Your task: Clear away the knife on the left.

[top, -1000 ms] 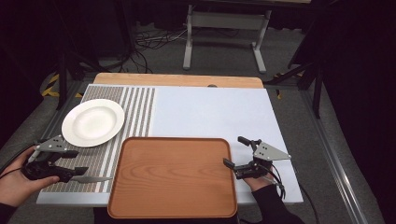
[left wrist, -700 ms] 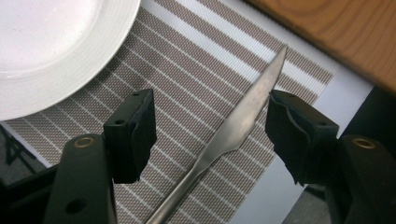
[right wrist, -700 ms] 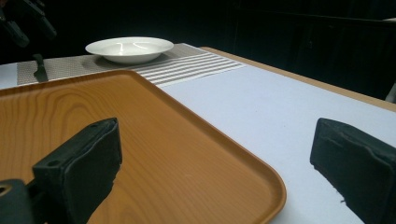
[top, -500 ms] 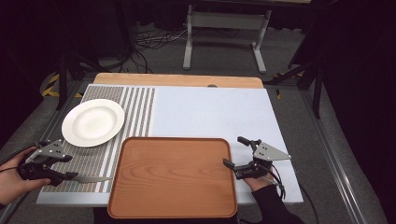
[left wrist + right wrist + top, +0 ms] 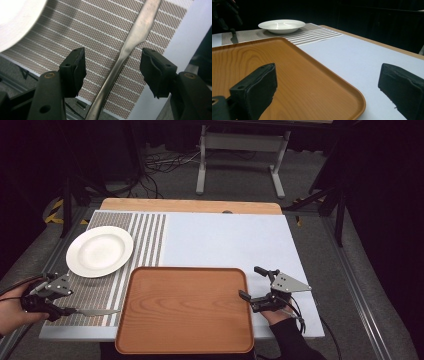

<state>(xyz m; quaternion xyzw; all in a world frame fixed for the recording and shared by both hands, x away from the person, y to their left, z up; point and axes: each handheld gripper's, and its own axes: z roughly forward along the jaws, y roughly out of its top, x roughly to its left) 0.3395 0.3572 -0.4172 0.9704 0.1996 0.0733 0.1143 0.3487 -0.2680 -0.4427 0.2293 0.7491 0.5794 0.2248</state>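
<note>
A silver table knife (image 5: 92, 311) lies flat on the striped placemat (image 5: 145, 235), near the table's front left, blade toward the wooden tray (image 5: 185, 310). My left gripper (image 5: 57, 302) is at the knife's handle end. In the left gripper view the jaws stand wide apart on either side of the knife (image 5: 140, 30) without touching it, so the left gripper (image 5: 112, 53) is open. A white plate (image 5: 100, 251) sits behind it on the placemat. My right gripper (image 5: 251, 282) rests open at the tray's right edge, with nothing between its jaws (image 5: 328, 68).
The tray's raised rim (image 5: 352, 97) runs just in front of the right gripper. A pale blue mat (image 5: 225, 240) covers the table behind and to the right of the tray. The plate (image 5: 281, 25) and knife (image 5: 234, 37) lie beyond the tray.
My left gripper has drawn back a little to the left along the knife's handle. The knife has stayed in place on the placemat. The right gripper has not moved.
</note>
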